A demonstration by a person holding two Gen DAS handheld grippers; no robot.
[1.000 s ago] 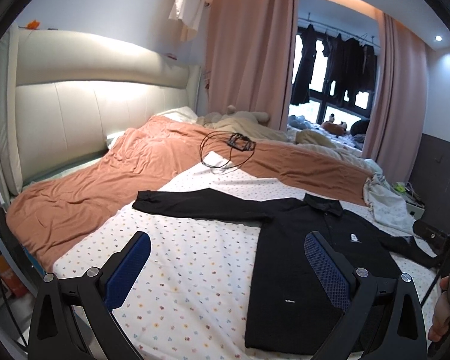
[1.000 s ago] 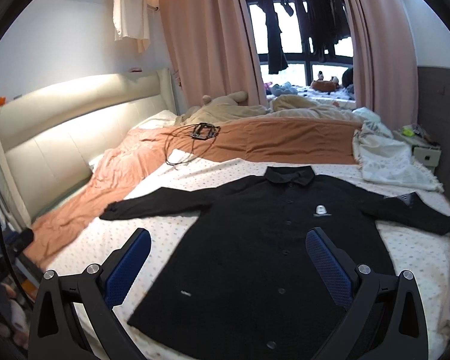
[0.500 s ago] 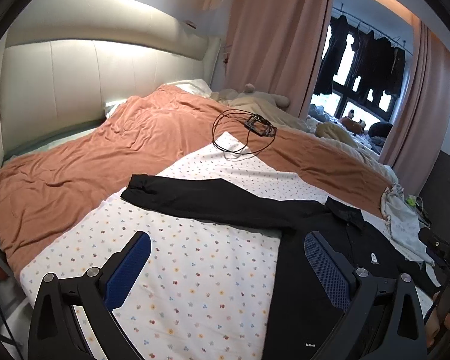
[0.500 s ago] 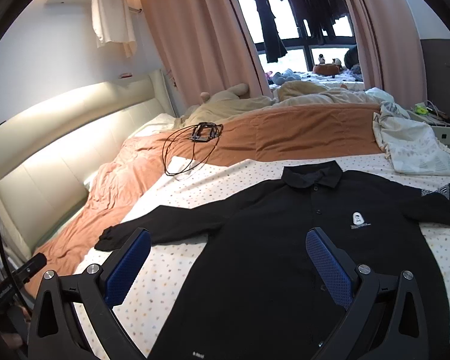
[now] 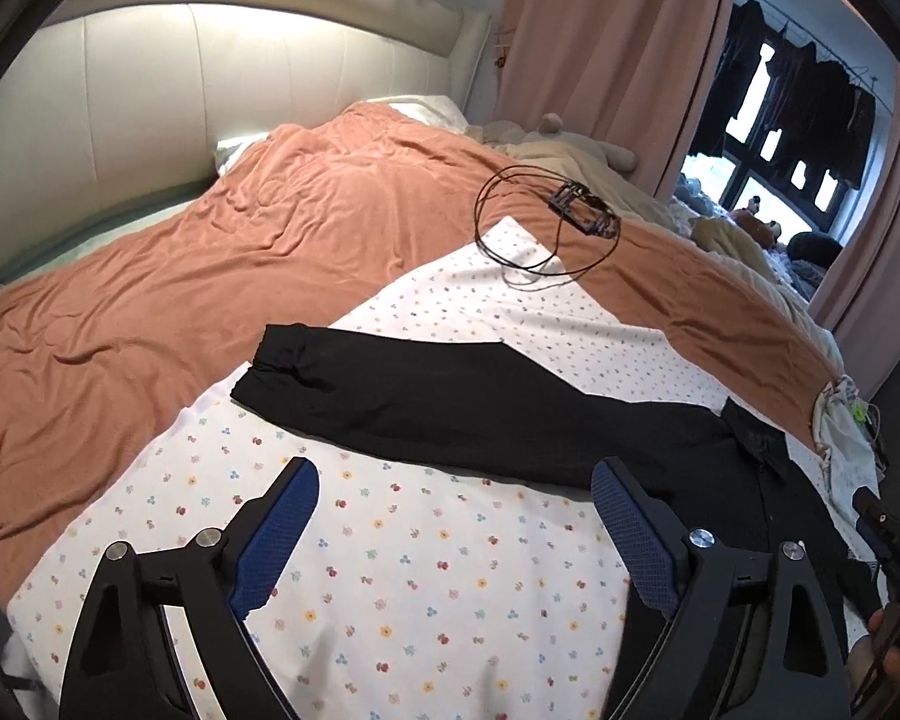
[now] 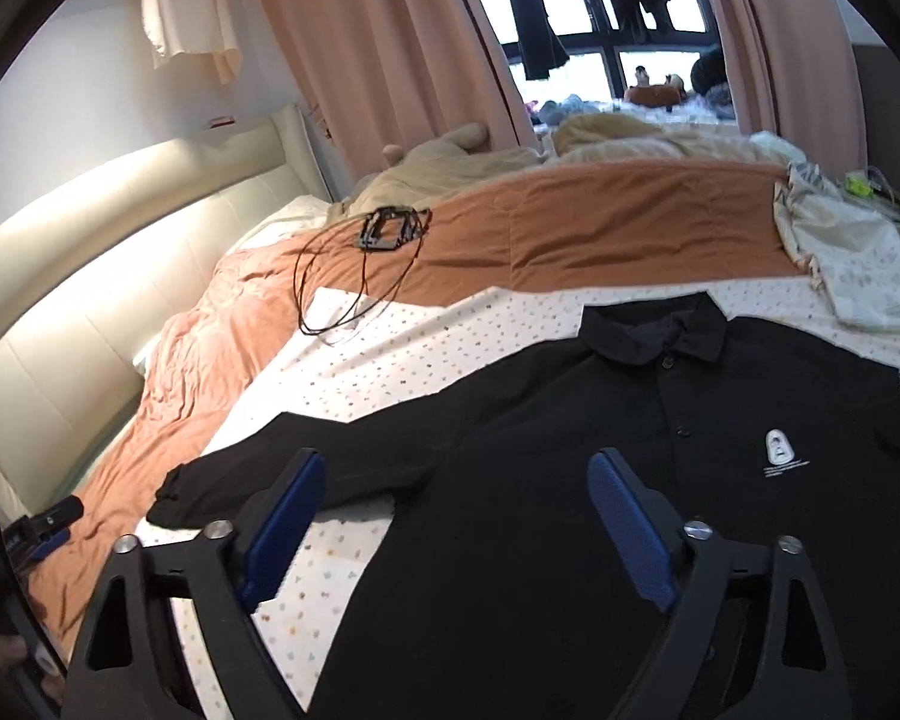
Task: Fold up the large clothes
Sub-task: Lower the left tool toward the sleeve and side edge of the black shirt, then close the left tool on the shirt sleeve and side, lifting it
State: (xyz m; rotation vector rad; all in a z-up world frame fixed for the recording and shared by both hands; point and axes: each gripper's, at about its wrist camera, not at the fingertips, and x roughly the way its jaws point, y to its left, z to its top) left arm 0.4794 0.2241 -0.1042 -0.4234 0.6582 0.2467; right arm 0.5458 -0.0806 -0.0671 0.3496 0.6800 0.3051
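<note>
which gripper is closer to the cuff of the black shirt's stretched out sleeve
Left. The left gripper hangs open just short of that sleeve, near its cuff. The right gripper is over the shirt's body, farther along.

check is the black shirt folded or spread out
Spread out: the shirt lies flat on the bed, front up, buttoned, its sleeve stretched sideways.

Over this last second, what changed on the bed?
Both views closed in on the black long-sleeved shirt. The left gripper and right gripper have just been closing slightly, nothing between them. The shirt remains flat and untouched on the flowered white sheet.
</note>
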